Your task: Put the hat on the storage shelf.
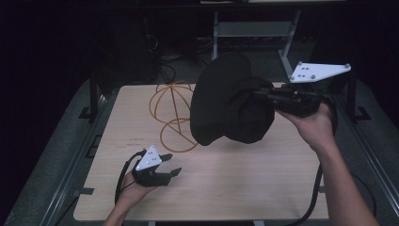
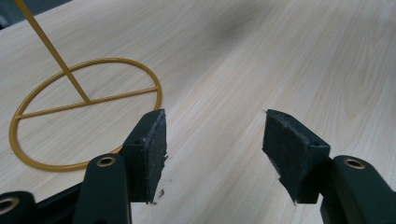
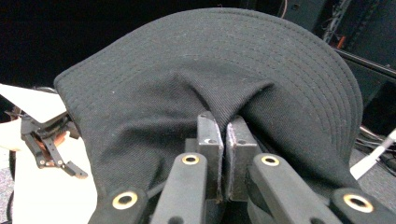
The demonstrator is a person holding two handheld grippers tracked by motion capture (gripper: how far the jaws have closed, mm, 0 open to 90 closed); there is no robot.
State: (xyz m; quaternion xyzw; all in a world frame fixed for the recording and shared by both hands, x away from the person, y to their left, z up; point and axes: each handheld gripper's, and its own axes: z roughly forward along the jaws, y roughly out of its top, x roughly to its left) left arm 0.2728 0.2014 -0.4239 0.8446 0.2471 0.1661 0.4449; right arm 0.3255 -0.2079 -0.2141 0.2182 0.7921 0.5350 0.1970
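Note:
A black cap (image 1: 226, 101) hangs in the air over the right half of the wooden table (image 1: 235, 179). My right gripper (image 1: 261, 96) is shut on a fold of its cloth, and the brim points up and away. In the right gripper view the jaws (image 3: 226, 128) pinch the cap (image 3: 187, 70) tightly together. A gold wire stand (image 1: 171, 110) stands on the table just left of the cap. My left gripper (image 1: 170, 165) rests low near the front left, open, with nothing between its pads (image 2: 215, 135). The stand's ring base (image 2: 93, 100) lies just ahead and left of it.
Metal rails (image 1: 75, 169) run along both sides of the table. Behind the far edge are a metal frame (image 1: 254, 30) and loose cables (image 1: 164, 56) on a dark floor. The left gripper's cable (image 1: 123, 174) loops over the front left of the table.

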